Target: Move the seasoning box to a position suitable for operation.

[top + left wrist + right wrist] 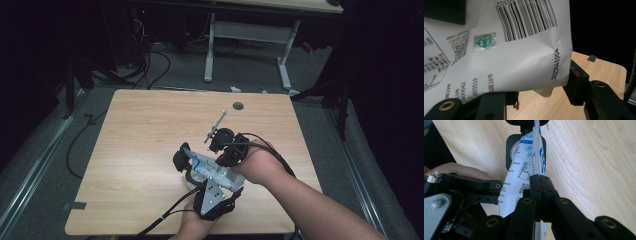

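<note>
In the high view, a light wooden desk (150, 130) stands on a grey floor, and both forearms come in from the 6 o'clock edge. The left gripper (192, 162) is near the 6 o'clock side of the desk, a little toward 5 o'clock from its middle, with its grey three-cornered plate on top. The right gripper (226, 152) is just beside it, toward 2 o'clock. Between the two grippers there is a white plastic bag (207, 169) with blue print, held above the desk surface. A thin grey rod (216, 125) rises from the right gripper toward 12 o'clock. A small dark round hole (238, 105) is in the desk near its far edge, and a strip of grey tape (75, 205) lies at the 7 o'clock corner.

In the left gripper view, the white plastic bag (506, 50) takes most of the frame, with a barcode, a green square label and black printed numbers on it. The fingers (576, 85) stand about half open, one on each side of the bag's lower part, and the bag's edge touches the finger at 4 o'clock. Whether both pads press on the bag I cannot tell. The desk (604, 70) is below.

In the right gripper view, the fingers (541, 187) are pressed fully together and clamp a thin edge of the white plastic bag (524, 170), which goes up toward 12 o'clock. The left gripper (524, 147) is behind the bag at 12 o'clock, and a hand (459, 171) is at 9 o'clock.
</note>
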A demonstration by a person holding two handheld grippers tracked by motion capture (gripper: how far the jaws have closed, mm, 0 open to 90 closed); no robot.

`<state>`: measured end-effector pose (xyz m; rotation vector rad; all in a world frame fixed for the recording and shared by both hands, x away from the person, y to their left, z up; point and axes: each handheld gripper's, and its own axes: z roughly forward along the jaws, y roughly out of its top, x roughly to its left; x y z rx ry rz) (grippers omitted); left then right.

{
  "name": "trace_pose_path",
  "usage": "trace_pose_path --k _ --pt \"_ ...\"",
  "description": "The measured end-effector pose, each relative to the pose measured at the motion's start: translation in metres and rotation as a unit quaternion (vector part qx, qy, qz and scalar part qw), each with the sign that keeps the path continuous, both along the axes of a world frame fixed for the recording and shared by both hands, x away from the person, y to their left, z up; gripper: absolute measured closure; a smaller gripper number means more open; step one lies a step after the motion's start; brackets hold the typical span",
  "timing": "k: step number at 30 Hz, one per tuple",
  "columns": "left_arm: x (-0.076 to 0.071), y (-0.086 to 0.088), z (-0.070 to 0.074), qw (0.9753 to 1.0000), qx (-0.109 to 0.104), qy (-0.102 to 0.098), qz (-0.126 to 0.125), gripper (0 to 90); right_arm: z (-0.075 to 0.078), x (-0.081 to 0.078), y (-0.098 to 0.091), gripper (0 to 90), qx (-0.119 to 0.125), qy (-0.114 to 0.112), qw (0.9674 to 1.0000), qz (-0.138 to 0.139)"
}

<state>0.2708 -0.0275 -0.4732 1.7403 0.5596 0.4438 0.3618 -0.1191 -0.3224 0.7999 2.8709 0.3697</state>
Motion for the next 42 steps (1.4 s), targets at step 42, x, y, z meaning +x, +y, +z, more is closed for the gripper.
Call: trace_pose_path --k 42 --pt "0.0003 -0.0033 0.0067 0.9999 -0.017 -0.003 0.002 53.5 0.0078 -0.0017 0.0004 90.0 -0.002 -0.004 1.0000 -0.006"
